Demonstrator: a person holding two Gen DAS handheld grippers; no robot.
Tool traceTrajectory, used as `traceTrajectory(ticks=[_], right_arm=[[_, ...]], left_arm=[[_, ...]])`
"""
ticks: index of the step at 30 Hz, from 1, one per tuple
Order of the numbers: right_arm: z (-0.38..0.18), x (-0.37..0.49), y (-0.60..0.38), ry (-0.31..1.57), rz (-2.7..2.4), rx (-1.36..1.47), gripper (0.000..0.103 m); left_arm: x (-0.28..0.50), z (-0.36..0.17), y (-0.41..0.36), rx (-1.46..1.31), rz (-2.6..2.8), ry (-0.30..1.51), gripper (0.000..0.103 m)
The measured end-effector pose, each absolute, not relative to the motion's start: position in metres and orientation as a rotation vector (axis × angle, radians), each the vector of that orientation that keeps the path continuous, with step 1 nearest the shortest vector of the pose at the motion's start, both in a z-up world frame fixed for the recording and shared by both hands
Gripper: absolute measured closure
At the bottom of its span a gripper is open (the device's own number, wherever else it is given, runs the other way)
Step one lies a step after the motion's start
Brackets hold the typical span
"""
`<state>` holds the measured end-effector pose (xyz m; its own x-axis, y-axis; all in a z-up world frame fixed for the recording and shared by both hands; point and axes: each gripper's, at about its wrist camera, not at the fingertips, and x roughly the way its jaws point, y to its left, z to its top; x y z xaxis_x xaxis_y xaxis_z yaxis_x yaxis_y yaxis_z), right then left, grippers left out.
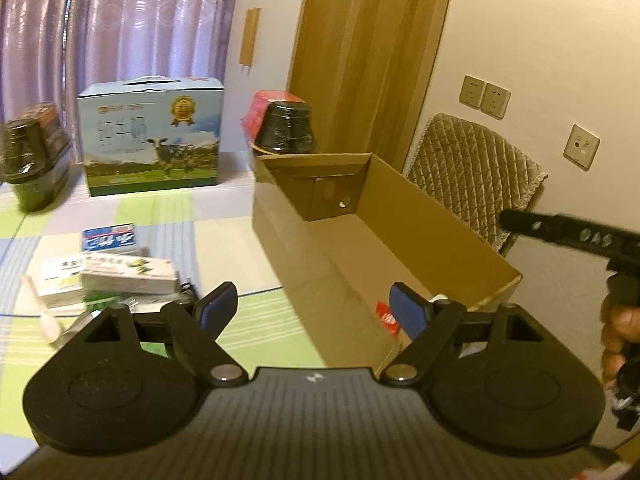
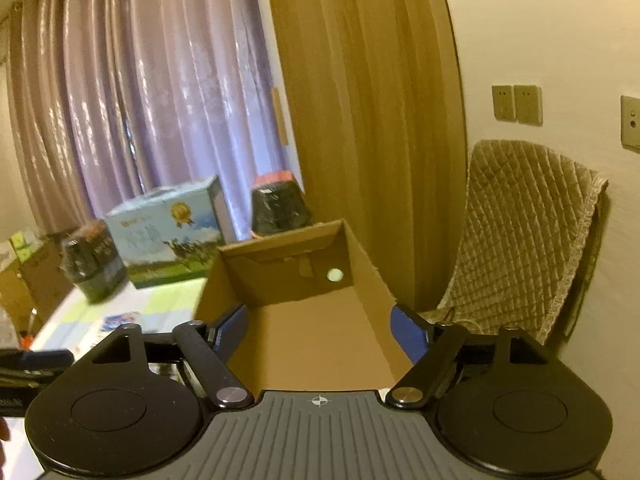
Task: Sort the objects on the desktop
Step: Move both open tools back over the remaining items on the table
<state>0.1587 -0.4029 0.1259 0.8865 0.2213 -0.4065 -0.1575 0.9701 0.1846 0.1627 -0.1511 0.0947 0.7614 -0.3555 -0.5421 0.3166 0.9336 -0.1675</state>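
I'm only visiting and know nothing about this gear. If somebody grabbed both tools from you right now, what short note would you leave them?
Left hand-held gripper: open, empty, above the near left edge of the cardboard box.
Right hand-held gripper: open, empty, over the box's near end.
Done: a small red item lies in the box.
Left: the pile of small medicine-style boxes, the blue-and-white packet and the white spoon lie on the checked tablecloth, left of the box.

A purple curtain (image 2: 160,100), wall sockets (image 1: 484,96) and a quilted cushion (image 2: 516,232) stand behind.
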Motion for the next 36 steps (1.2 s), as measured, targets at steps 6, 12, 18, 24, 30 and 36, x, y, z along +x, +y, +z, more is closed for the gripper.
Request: traceTrajectory(ticks=[6,12,18,24,30,36], right_arm=[[0.135,0.122,-0.373,0.398,0.266,0.132,0.008],[0.131,0.092,-0.335,0.421,0.361,0.151,0.002],[0.110,0.071,-0.290,0.504,0.462,0.138,0.002],[0.091,0.062,-0.255,0.554,0.509,0.102,0.002],[0.083,0.061,-0.234,0.553,0.550,-0.007,0.002],[0.071,0.067,-0.217,0.547,0.572,-0.114,0.002]], left_arm=[[0.127,0.093,-0.114,-0.062,-0.312,0.607,0.016],[0.084,0.084,-0.065,-0.034,-0.225,0.624,0.006],[0.058,0.076,-0.018,-0.010,-0.131,0.643,0.001],[0.053,0.068,0.018,0.003,-0.079,0.659,0.001],[0.059,0.054,0.036,0.012,-0.072,0.682,0.001],[0.067,0.041,0.040,0.024,-0.090,0.705,0.001]])
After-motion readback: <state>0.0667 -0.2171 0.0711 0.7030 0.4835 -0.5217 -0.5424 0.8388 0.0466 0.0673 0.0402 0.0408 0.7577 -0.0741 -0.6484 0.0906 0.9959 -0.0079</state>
